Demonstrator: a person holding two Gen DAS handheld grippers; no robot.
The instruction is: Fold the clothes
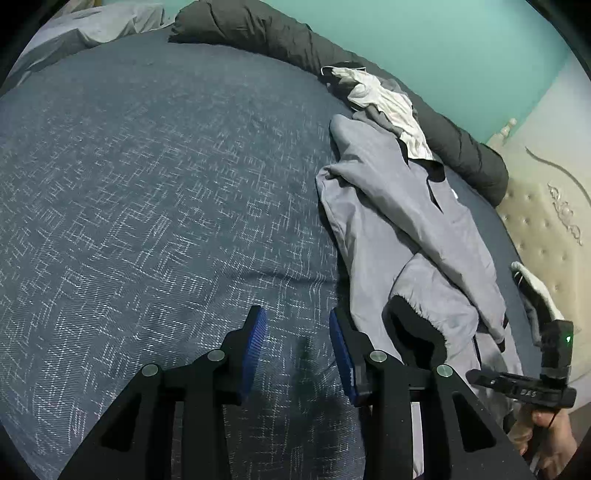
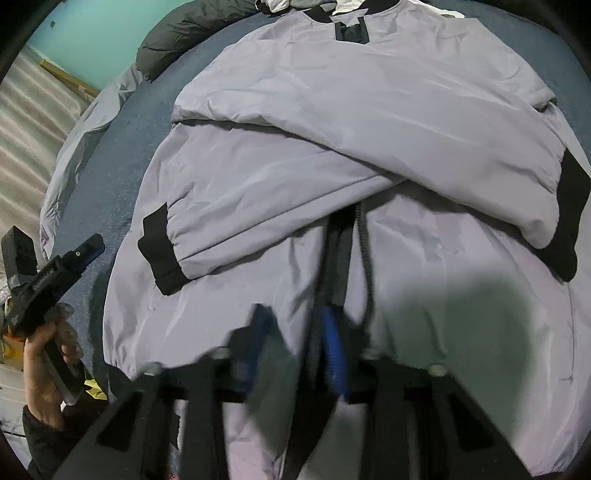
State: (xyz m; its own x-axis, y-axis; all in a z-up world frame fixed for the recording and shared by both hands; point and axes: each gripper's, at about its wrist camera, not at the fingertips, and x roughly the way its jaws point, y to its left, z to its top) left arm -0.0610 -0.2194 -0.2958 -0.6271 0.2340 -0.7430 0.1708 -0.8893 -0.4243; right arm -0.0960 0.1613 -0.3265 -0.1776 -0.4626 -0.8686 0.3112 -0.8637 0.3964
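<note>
A light grey jacket (image 1: 406, 221) with black cuffs lies on the right side of the dark blue bed cover (image 1: 147, 184). In the right wrist view the jacket (image 2: 332, 129) lies front up, both sleeves crossed over its chest, one black cuff (image 2: 159, 251) at the left. My left gripper (image 1: 297, 332) hovers open over bare cover, just left of the jacket's hem. My right gripper (image 2: 295, 332) is blurred, jaws apart, low over the jacket's zip line near the hem. Each gripper also appears in the other view, held by a hand (image 2: 44, 354).
A rolled dark grey duvet (image 1: 277, 33) lines the far edge of the bed. A small heap of white and grey clothes (image 1: 384, 103) lies beyond the jacket's collar. A beige tufted headboard (image 1: 546, 221) stands at right, a teal wall (image 1: 424, 37) behind.
</note>
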